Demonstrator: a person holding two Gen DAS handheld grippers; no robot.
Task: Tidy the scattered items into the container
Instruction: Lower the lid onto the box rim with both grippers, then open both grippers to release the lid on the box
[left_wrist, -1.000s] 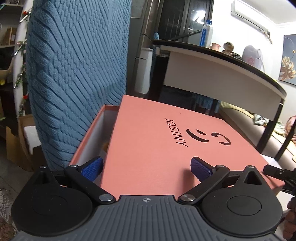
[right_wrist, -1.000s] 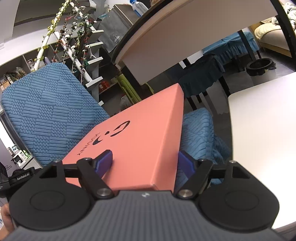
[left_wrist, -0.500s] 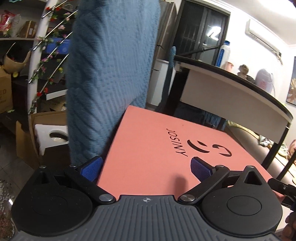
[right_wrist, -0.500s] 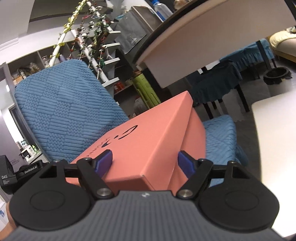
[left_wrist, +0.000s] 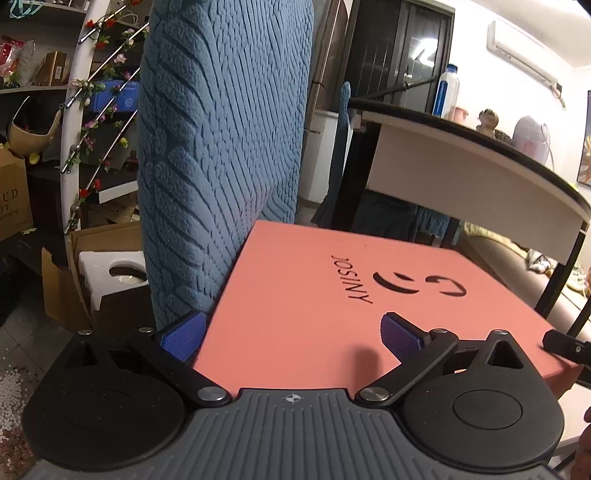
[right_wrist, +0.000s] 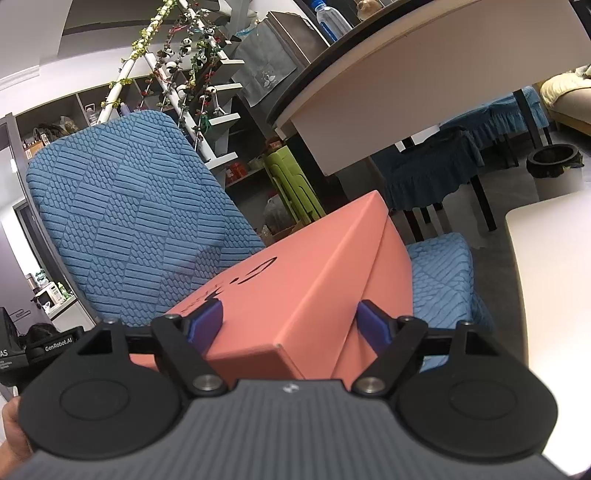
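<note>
A salmon-pink box lid (left_wrist: 314, 288) printed JOSINY lies flat over its box on a blue chair seat (right_wrist: 443, 266). My left gripper (left_wrist: 291, 330) is open at the lid's near left corner. One blue pad is beside the lid's left edge and the other is above its top. My right gripper (right_wrist: 290, 323) is open over the opposite corner of the lid (right_wrist: 295, 288), one pad on top and one beside the box's side wall (right_wrist: 388, 273). The box's contents are hidden.
The blue textured chair back (left_wrist: 221, 147) rises close behind the box. A white table (right_wrist: 546, 277) lies to the right. A dark-edged desk (left_wrist: 461, 162) stands beyond. A cardboard carton with white foam (left_wrist: 107, 269) sits on the floor at the left.
The lid has shifted sideways and down over the box. The open strip of box interior seen at the left a second ago is now covered. Both grippers followed the lid.
</note>
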